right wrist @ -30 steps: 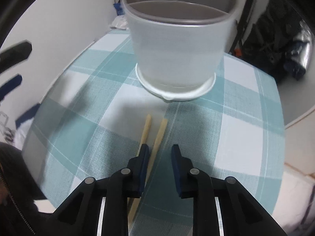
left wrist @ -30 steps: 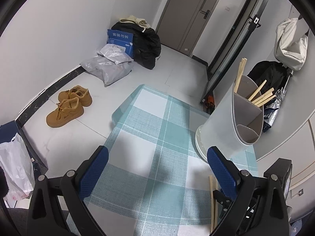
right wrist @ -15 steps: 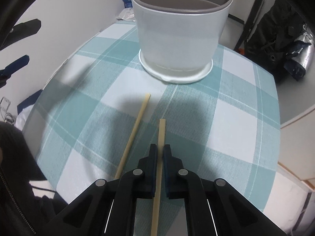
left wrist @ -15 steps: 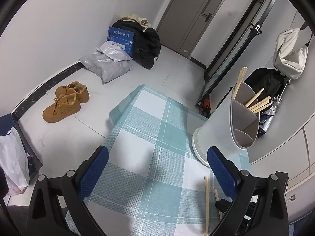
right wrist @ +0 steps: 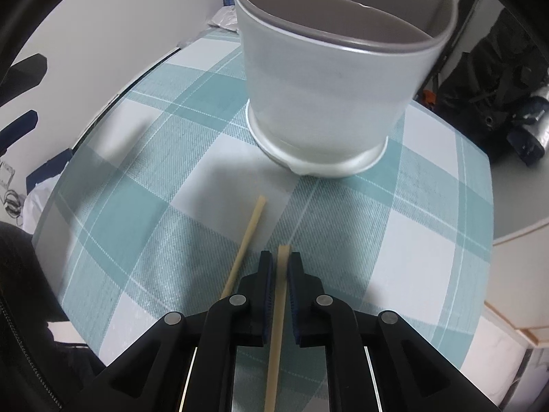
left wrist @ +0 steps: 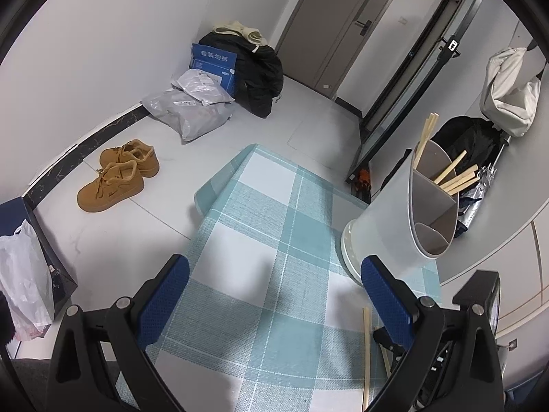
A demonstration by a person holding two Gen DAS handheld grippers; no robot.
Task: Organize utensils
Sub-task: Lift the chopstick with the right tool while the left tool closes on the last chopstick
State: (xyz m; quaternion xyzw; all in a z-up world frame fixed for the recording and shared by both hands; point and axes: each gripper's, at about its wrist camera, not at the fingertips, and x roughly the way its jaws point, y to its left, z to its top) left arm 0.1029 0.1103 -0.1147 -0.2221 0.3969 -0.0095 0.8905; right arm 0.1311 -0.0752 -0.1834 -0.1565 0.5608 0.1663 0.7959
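My right gripper point(right wrist: 280, 260) is shut on a wooden chopstick point(right wrist: 278, 312), which runs back between the jaws and pokes a little past the tips. A second chopstick point(right wrist: 245, 242) lies on the checked tablecloth point(right wrist: 144, 185) just to its left. The white divided utensil holder point(right wrist: 329, 79) stands close ahead. In the left wrist view the holder point(left wrist: 394, 226) stands at the right with several chopsticks point(left wrist: 454, 175) in its far compartment. My left gripper point(left wrist: 274, 274) is open and empty above the cloth. The loose chopstick point(left wrist: 366, 350) shows at lower right.
The small table point(left wrist: 260, 206) ends at the far and left sides, with floor below. On the floor are tan shoes point(left wrist: 116, 178), grey parcels point(left wrist: 192, 106), a black bag point(left wrist: 257, 68) and a white plastic bag point(left wrist: 24, 274). A curved grey counter point(left wrist: 507, 199) stands right.
My right gripper closed on one chopstick a second ago and has since carried it forward, closer to the holder. The other chopstick stays on the cloth. My left gripper shifted slightly.
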